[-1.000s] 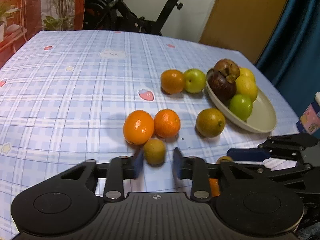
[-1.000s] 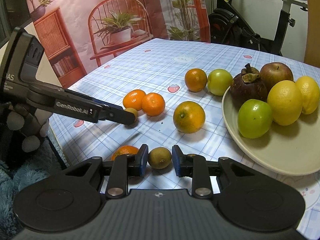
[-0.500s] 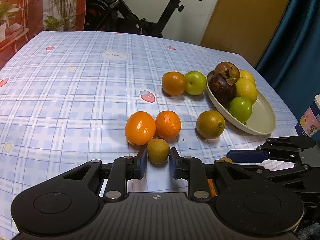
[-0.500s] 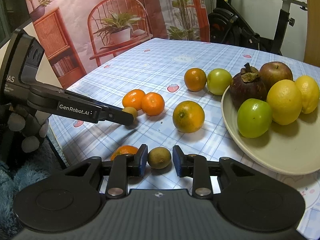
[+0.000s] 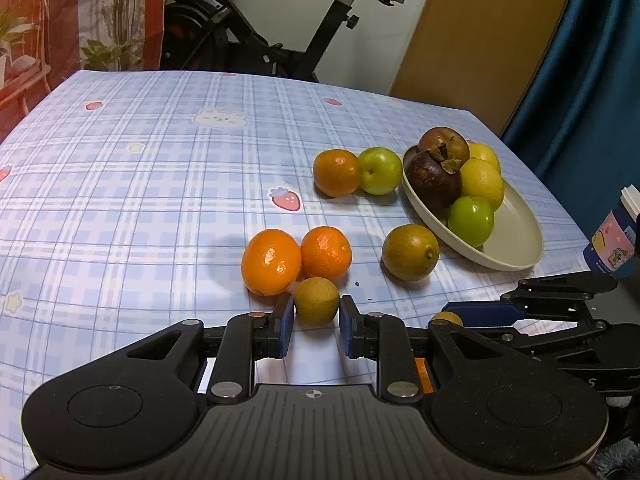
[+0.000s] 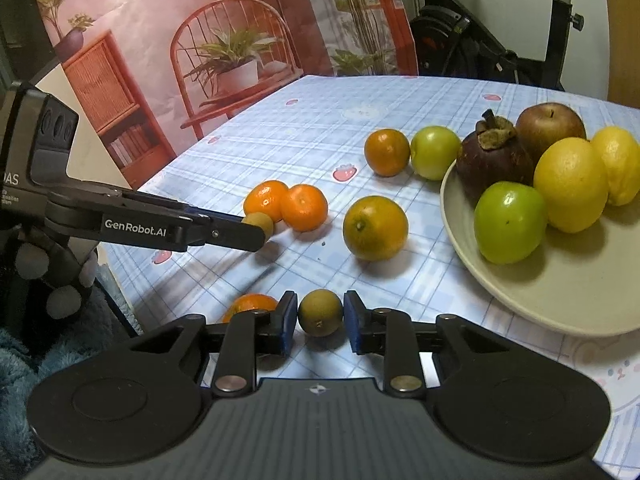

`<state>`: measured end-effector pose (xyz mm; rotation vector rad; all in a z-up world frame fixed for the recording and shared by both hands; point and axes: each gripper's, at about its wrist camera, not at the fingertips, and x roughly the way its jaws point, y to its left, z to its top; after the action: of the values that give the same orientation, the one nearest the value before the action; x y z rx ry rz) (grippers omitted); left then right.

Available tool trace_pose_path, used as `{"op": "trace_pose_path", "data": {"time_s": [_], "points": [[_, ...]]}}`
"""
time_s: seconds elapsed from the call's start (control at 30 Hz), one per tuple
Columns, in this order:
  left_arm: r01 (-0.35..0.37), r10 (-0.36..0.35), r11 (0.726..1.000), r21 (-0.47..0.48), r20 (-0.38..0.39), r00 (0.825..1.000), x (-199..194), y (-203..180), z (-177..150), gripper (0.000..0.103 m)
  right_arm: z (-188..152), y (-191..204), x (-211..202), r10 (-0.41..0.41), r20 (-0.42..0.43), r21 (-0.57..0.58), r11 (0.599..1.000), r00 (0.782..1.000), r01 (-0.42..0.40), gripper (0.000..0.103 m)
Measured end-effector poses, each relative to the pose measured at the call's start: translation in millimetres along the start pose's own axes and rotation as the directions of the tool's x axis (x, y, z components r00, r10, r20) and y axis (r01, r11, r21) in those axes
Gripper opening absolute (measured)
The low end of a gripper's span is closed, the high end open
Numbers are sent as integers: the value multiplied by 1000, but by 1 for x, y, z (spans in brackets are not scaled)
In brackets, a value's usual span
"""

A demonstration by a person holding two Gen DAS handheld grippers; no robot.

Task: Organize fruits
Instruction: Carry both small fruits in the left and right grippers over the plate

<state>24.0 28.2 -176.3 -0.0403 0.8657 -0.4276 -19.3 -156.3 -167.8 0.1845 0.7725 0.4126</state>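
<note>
My left gripper (image 5: 316, 322) is shut on a small brown-yellow fruit (image 5: 316, 301), just in front of two oranges (image 5: 271, 261) on the table. My right gripper (image 6: 320, 318) is shut on a second small brown-green fruit (image 6: 320, 312) near the table's front edge. The left gripper also shows in the right wrist view (image 6: 256, 228), its tip at the oranges. A beige plate (image 6: 560, 300) at the right holds a green fruit, two lemons, an apple and a mangosteen.
On the checked tablecloth (image 5: 140, 200) lie a greenish orange (image 5: 410, 252), another orange (image 5: 337, 172) and a green fruit (image 5: 379, 171) beside the plate. An orange (image 6: 250, 305) lies left of my right gripper. A cup (image 5: 612, 240) stands at the far right.
My left gripper closed its jaws on the small brown-yellow fruit, which was loose between them a second ago. My right gripper kept its hold and shifted only slightly.
</note>
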Motion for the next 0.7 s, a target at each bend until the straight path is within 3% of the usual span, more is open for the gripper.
{"op": "trace_pose_path", "data": {"time_s": [0.4, 0.6, 0.7], "points": [[2, -2, 1000, 13, -4, 1000, 1, -1, 0, 26, -3, 7, 6, -33, -19, -66, 997, 999, 32, 27], [11, -11, 999, 34, 7, 1000, -2, -3, 4, 26, -2, 9, -1, -58, 35, -88, 994, 998, 61, 27], [32, -36, 997, 76, 52, 998, -11, -10, 16, 26, 2, 6, -11, -86, 108, -81, 992, 990, 95, 27]]}}
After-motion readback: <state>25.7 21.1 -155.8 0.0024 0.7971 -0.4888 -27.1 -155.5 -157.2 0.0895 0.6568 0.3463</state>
